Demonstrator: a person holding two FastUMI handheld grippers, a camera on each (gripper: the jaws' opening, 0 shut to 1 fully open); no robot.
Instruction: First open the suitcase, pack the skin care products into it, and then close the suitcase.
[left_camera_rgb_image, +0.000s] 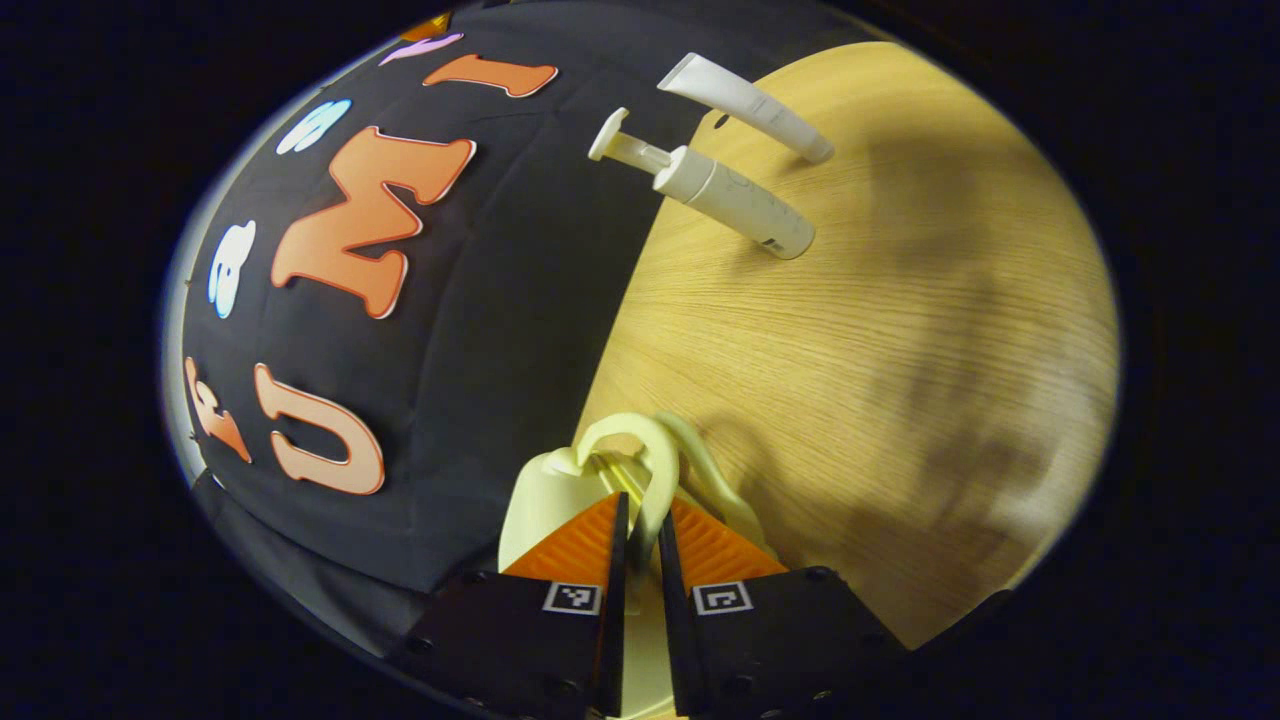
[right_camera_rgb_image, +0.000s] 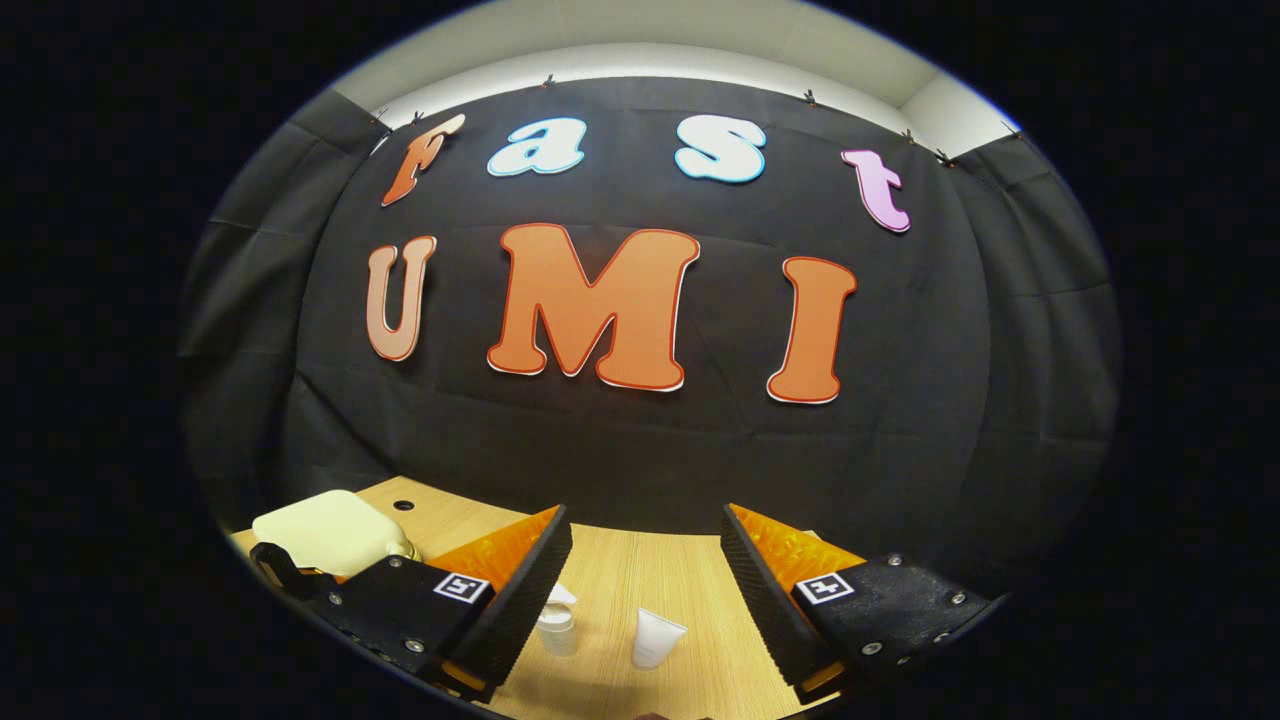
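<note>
1. In the left gripper view, the left gripper (left_camera_rgb_image: 636, 535) has its two fingers drawn nearly together around the pale cream handle (left_camera_rgb_image: 640, 455) of the suitcase (left_camera_rgb_image: 545, 495) — the handle's loop rises just past the fingertips, and both fingers press on its near side.
2. The suitcase is a small cream case at the bottom of that view, sitting at the edge of the wooden table (left_camera_rgb_image: 900, 380) next to the black cloth wall (left_camera_rgb_image: 480, 330); I cannot tell whether its lid is up or down.
3. Farther along the table stand two skin care items, well apart from the suitcase: a white pump bottle (left_camera_rgb_image: 725, 190) and, just beyond it, a white tube (left_camera_rgb_image: 745, 105). They are near each other but not touching.
4. In the right gripper view, the right gripper (right_camera_rgb_image: 645, 550) is held wide open with nothing between its fingers, pointing at the cloth wall.
5. Between and below those open fingers the table shows the pump bottle (right_camera_rgb_image: 556, 625) and the tube (right_camera_rgb_image: 656, 638) side by side — both upright, apart from the fingers.
6. At the lower left of the right gripper view the cream suitcase (right_camera_rgb_image: 325, 530) rests on the table, with a dark part of the other gripper just beside it.
</note>
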